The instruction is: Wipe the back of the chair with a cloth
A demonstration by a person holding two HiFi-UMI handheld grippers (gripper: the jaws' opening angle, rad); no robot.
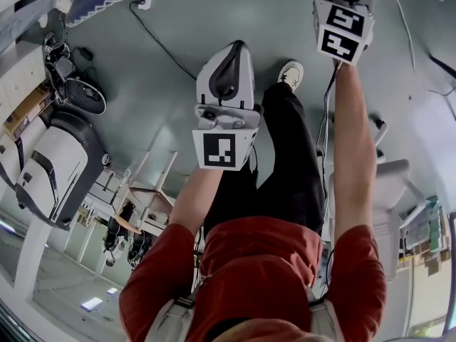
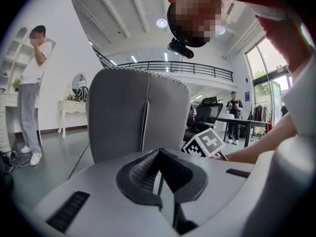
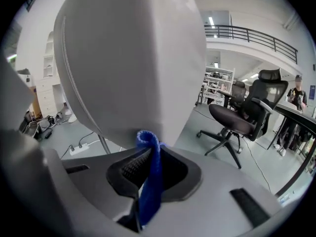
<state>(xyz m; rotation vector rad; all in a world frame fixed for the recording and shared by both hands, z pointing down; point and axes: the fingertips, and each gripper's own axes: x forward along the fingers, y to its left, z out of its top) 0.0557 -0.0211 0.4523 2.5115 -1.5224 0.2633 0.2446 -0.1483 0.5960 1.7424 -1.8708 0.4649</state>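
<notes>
Blue cloth (image 3: 149, 177) near backrest (image 3: 133, 58), office chair (image 3: 247, 117) beyond

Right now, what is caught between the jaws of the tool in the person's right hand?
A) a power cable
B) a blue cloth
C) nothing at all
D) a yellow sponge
B: the right gripper view shows a blue cloth pinched between the jaws of the right gripper, held close up against the grey chair back.
</notes>
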